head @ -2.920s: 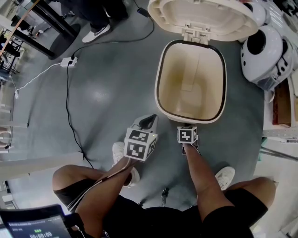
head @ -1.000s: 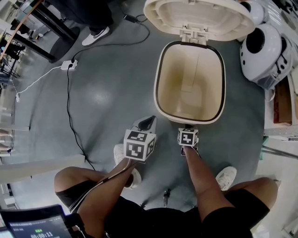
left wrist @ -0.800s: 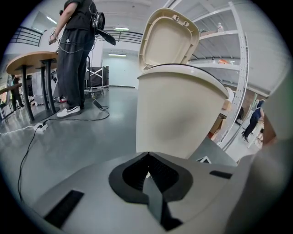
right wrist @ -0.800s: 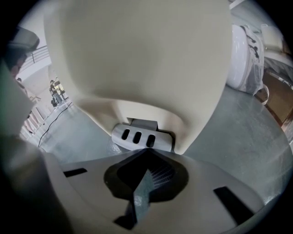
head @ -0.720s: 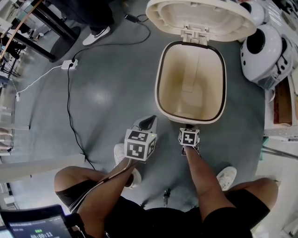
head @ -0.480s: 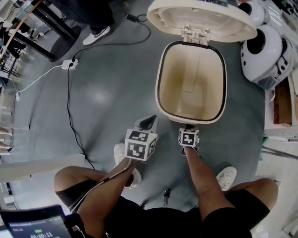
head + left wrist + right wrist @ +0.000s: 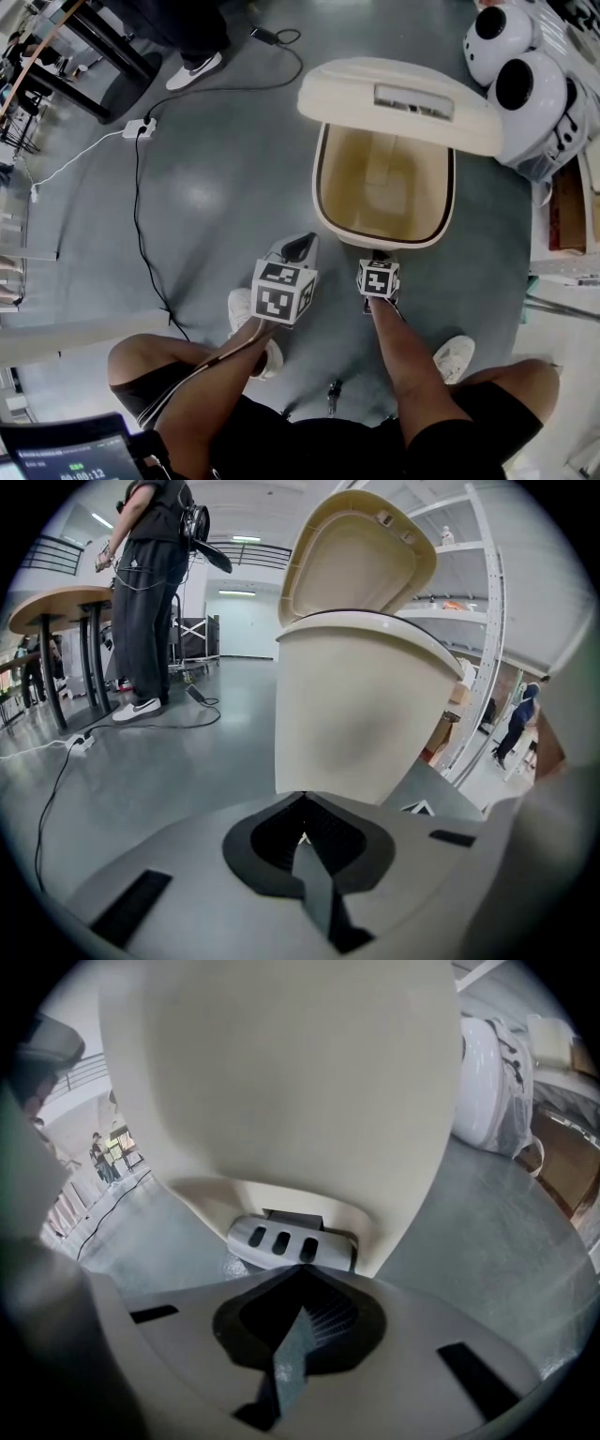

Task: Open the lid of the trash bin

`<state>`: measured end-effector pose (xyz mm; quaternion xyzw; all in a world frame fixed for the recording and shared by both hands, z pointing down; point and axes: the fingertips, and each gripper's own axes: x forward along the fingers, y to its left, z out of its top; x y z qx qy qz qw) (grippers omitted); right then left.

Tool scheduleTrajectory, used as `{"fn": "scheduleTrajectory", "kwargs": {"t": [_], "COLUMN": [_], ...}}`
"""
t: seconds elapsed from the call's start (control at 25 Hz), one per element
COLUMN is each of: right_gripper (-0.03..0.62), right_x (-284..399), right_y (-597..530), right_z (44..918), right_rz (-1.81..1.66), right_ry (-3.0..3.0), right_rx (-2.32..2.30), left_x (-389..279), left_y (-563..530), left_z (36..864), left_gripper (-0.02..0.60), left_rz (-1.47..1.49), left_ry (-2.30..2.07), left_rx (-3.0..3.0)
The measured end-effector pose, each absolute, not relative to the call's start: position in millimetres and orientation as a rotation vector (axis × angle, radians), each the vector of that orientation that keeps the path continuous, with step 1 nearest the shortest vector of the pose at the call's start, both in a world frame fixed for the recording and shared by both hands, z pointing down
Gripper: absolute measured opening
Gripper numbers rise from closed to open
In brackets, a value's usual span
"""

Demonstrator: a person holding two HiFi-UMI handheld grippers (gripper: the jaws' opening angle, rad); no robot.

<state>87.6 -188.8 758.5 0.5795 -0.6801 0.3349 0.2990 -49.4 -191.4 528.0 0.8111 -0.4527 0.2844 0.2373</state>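
A cream pedal trash bin (image 7: 323,202) stands on the grey floor in front of me. Its lid (image 7: 398,101) hangs half-way down, tilted over the back of the opening; in the left gripper view the lid (image 7: 361,560) still stands raised above the bin body (image 7: 361,714). My right gripper (image 7: 378,258) is shut, its tips at the bin's front foot, right at the grey slotted pedal (image 7: 281,1239). The left gripper (image 7: 298,247) is shut too, empty, a little left of the bin and apart from it.
Two white and black panda-shaped bins (image 7: 534,94) stand at the right of the trash bin. A black cable and a white power strip (image 7: 139,125) lie on the floor at the left. Another person's shoe (image 7: 195,66) and table legs are at the top left. My own shoes (image 7: 453,356) are below.
The lid was standing fully upright behind the bin; it has now swung forward and down over the rear of the opening. Both grippers have stayed almost where they were.
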Motion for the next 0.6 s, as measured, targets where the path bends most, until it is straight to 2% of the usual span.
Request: {"fn": "scheduleTrajectory", "kwargs": {"t": [0.6], "right_gripper": [0.005], "right_x": [87.7], "right_y": [-187.9], "right_z": [746.4], "right_rz": [0.855], "right_ry": [-1.851], "right_rx": [1.507], "left_x": [-49.0], "left_y": [-189.5], "left_z": [519.9], "left_gripper": [0.0], "left_rz": [0.767], "left_ry": [-1.259], "left_rx": [2.218]}}
